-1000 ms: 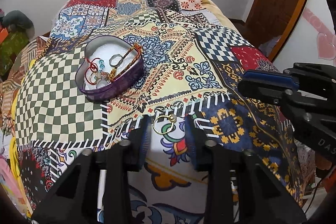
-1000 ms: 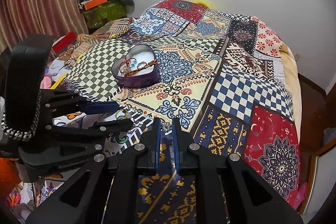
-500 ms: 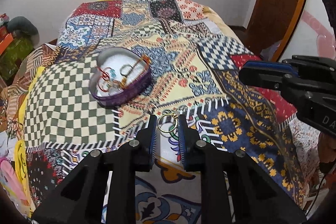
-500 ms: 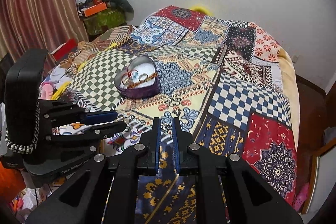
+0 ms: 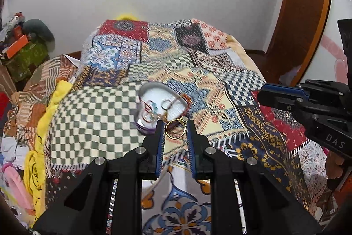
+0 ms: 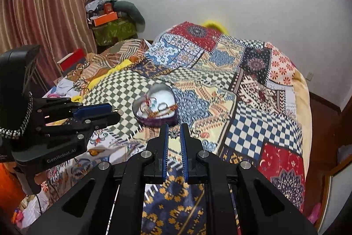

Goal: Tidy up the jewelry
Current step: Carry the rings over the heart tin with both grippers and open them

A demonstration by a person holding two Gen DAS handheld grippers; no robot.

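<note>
My left gripper (image 5: 175,129) is shut on a gold ring (image 5: 174,129) and holds it in the air, above the quilt and just short of the heart-shaped purple tin (image 5: 160,102). The tin has a white lining and holds several bangles and rings; it also shows in the right wrist view (image 6: 157,105). My right gripper (image 6: 174,133) is shut on a small dark star-shaped jewel (image 6: 174,133), in front of the tin. The left gripper shows at the left of the right wrist view (image 6: 110,112).
A patchwork quilt (image 5: 220,89) covers the bed. Loose clothes and yellow cloth (image 5: 44,124) lie along its left edge. Boxes (image 6: 110,25) stand by the curtain. A wooden door frame (image 5: 308,14) stands at the right.
My left gripper shut on the gold ring and lifted it off the quilt toward the tin. My right gripper rose too, still shut on its jewel.
</note>
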